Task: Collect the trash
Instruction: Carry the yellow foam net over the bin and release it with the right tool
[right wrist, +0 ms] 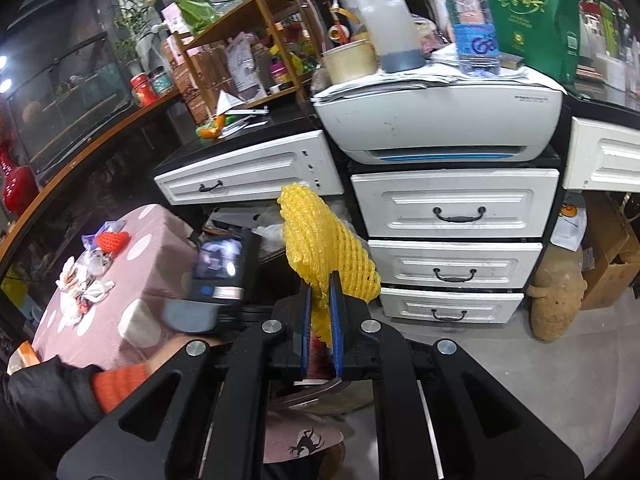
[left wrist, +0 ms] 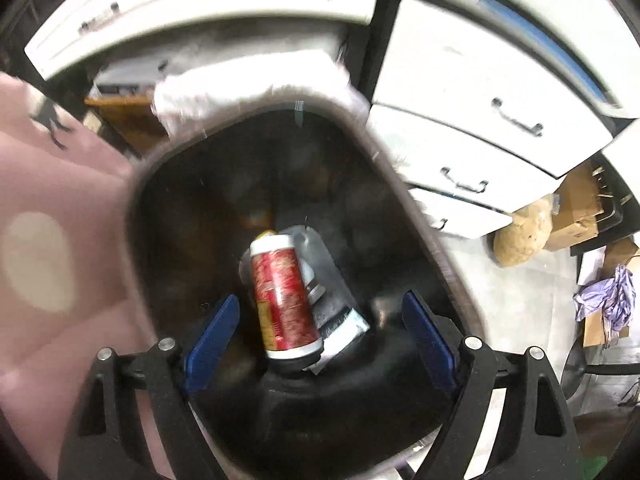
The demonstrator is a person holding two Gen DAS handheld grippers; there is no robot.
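Above the black trash bin (left wrist: 256,152), my left jaws (left wrist: 320,336) are gaping released, a red can (left wrist: 284,296) lying inside. Before the white drawers (right wrist: 456,212), my right jaws (right wrist: 320,312) are clenching yellow foam netting (right wrist: 320,236).

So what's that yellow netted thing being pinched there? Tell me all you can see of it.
The yellow foam net looks like the soft mesh sleeve used to wrap fruit: bright yellow, spongy, with a diamond-shaped lattice. It is empty and crumpled, standing up and fanning out above the right gripper, whose blue pads are shut on its lower end. Nothing else touches it. It hangs in the air in front of the white drawers.
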